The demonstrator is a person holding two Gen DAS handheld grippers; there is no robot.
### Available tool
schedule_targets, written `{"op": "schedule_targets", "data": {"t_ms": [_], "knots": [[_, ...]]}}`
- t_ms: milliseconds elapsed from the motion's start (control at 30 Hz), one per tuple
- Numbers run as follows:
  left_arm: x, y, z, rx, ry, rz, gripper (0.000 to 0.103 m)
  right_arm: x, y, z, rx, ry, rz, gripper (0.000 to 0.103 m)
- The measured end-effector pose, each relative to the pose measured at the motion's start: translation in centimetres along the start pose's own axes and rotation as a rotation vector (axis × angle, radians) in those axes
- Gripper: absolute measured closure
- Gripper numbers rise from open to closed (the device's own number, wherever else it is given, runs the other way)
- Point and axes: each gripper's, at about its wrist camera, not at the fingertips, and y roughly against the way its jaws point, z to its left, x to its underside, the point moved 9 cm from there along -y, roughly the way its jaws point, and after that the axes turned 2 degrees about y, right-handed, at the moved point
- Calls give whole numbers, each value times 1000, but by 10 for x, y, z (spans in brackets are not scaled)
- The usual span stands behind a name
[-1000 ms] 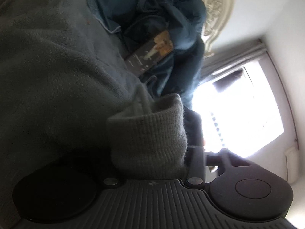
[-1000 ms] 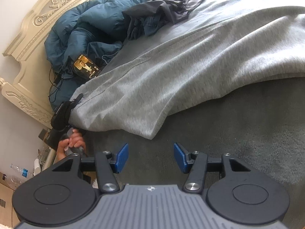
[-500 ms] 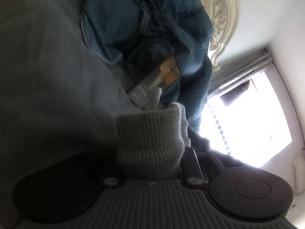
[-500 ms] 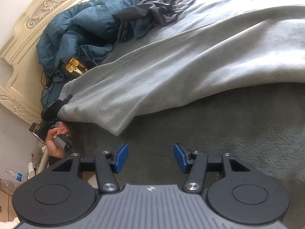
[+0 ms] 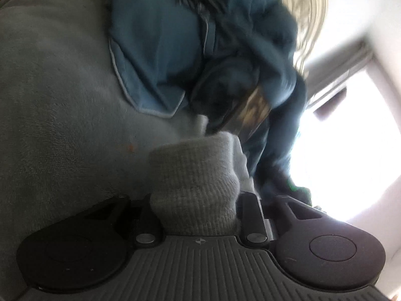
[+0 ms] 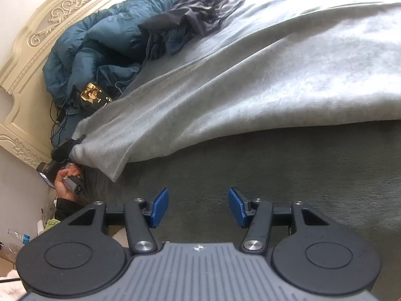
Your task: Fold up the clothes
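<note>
grey blanket (image 6: 288, 175) across the bed, dark, filling the near part of the right wrist view. light grey sweatpants (image 6: 238, 95) spread flat on top, one leg stretched toward the headboard (image 6: 37, 40). blue duvet (image 6: 100, 50) bunched against the headboard, dark clothes (image 6: 190, 15) heaped on it, phone (image 6: 94, 95) lit beside the leg end. left gripper (image 5: 194, 200) clamped on the ribbed cuff (image 5: 193, 183) of that leg, at the bed's edge. right gripper (image 6: 198, 208) spread wide, nothing between the blue pads (image 6: 160, 208), hovering over the blanket just short of the sweatpants.
</note>
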Motion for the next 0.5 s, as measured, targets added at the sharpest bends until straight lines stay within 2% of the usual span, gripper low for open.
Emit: {"op": "schedule_targets", "data": {"t_ms": [100,200,267,367,500], "knots": [[0,10,1,15,35,46,66,0,8,-13,7,-33,-16,47],[1,21,2,11,66,80,63,-1,17,-25,8,-58,-40,47],[2,27,0,-5,64,77,60,-1,25,-33,6,-69,-59,47],[-3,26,2,-2,119,71,55,-4,34,-46,7,-92,-85,47],[-26,26,4,-20,217,0,49,-6,42,-61,4,-129,-108,47]]}}
